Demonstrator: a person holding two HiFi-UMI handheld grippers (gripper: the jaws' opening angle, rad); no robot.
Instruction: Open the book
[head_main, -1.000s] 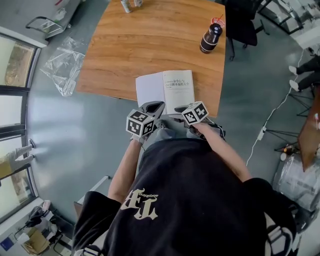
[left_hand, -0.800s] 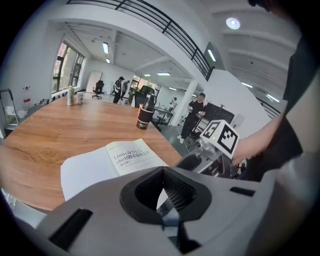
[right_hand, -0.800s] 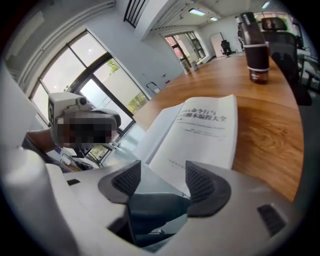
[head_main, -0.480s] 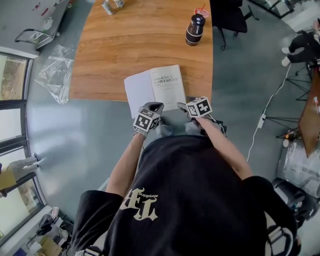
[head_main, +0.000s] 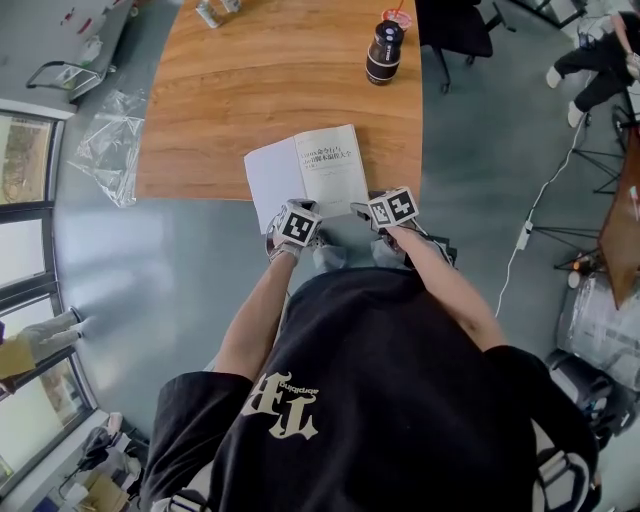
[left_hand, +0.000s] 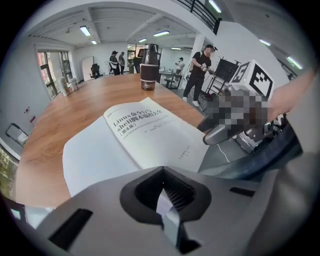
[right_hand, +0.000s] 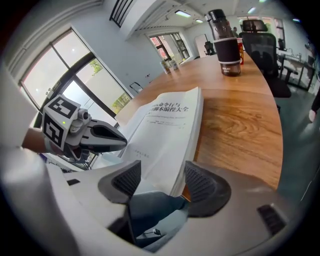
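Note:
A white paperback book lies open on the wooden table at its near edge. Its cover is folded out to the left and the title page faces up. My left gripper is shut and hangs just over the near edge of the open cover; its closed jaws fill the bottom of the left gripper view. My right gripper is open, and its jaws have just been opening. The near right corner of the page block sits between its pads without being pressed.
A dark bottle stands at the far right of the table, with a black chair behind it. Small items sit at the far left edge. A clear plastic bag lies on the floor to the left. Several people stand far back.
Both grippers have closed in on the book's near edge. The left one has sunk and tipped downward, and the right has slid towards the book's corner. The book still lies open.

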